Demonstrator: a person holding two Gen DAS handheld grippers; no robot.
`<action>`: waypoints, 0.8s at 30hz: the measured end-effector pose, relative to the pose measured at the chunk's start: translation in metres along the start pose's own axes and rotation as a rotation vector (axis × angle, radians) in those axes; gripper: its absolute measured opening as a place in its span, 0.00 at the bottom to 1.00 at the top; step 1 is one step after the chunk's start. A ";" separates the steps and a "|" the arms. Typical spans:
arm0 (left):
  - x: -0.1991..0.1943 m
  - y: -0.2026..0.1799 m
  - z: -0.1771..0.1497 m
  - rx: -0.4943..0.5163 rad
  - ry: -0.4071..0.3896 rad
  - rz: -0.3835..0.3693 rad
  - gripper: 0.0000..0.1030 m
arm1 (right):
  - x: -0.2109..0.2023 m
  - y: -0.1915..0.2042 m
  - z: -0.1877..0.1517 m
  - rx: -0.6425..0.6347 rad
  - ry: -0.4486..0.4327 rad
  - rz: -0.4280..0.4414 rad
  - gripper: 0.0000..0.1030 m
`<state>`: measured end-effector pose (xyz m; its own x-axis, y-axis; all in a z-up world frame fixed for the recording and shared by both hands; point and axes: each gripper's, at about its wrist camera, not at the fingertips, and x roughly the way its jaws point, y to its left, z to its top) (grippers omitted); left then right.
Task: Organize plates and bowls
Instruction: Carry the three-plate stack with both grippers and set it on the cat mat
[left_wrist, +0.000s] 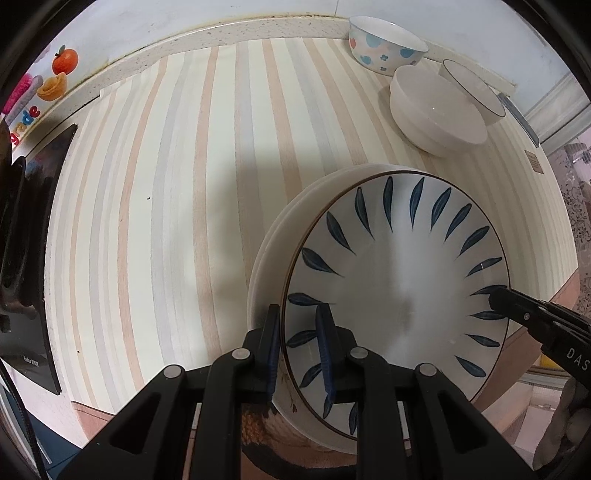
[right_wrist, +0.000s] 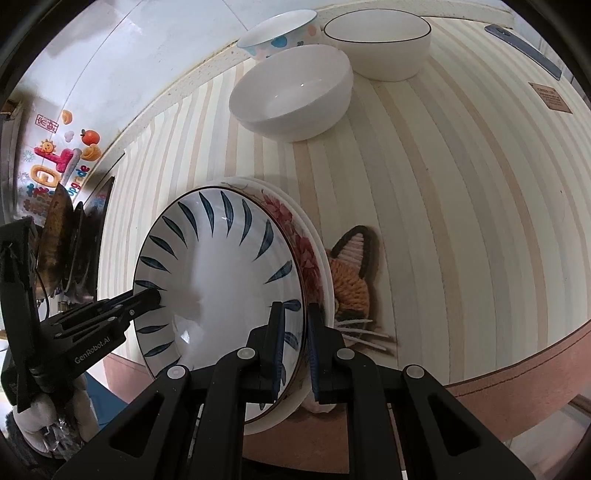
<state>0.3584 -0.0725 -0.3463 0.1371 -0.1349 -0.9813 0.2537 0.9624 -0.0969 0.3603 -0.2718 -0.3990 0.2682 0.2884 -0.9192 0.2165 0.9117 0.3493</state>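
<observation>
A stack of plates, topped by a blue-leaf plate (left_wrist: 399, 280) (right_wrist: 221, 273), is gripped on two sides over the striped table (left_wrist: 184, 184). A floral plate (right_wrist: 306, 254) and a white plate (left_wrist: 269, 251) lie under it. My left gripper (left_wrist: 299, 354) is shut on the stack's left rim. My right gripper (right_wrist: 295, 350) is shut on its right rim, and its tip shows in the left wrist view (left_wrist: 498, 299). Three bowls stand at the back: a plain white bowl (left_wrist: 436, 110) (right_wrist: 291, 88), a dark-rimmed bowl (left_wrist: 476, 92) (right_wrist: 380, 44) and a blue-dotted bowl (left_wrist: 384, 44) (right_wrist: 280, 33).
A cat-shaped woven coaster (right_wrist: 351, 280) lies under the stack's right edge. A dark device (left_wrist: 33, 258) stands at the table's left edge. A phone (right_wrist: 524, 48) lies at the far right. The wall with stickers (left_wrist: 55, 74) runs behind.
</observation>
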 end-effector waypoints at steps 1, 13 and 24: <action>0.000 0.000 0.000 -0.001 0.002 0.001 0.17 | 0.000 0.000 0.000 -0.001 0.002 -0.004 0.13; 0.000 0.009 0.003 0.001 0.013 -0.006 0.17 | 0.000 -0.001 0.007 0.062 0.079 0.008 0.19; -0.043 0.013 0.004 -0.018 -0.027 -0.018 0.17 | -0.033 -0.003 0.020 0.054 0.051 0.051 0.19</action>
<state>0.3599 -0.0550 -0.3045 0.1582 -0.1578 -0.9747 0.2391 0.9639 -0.1173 0.3694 -0.2897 -0.3660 0.2323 0.3496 -0.9076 0.2545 0.8788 0.4036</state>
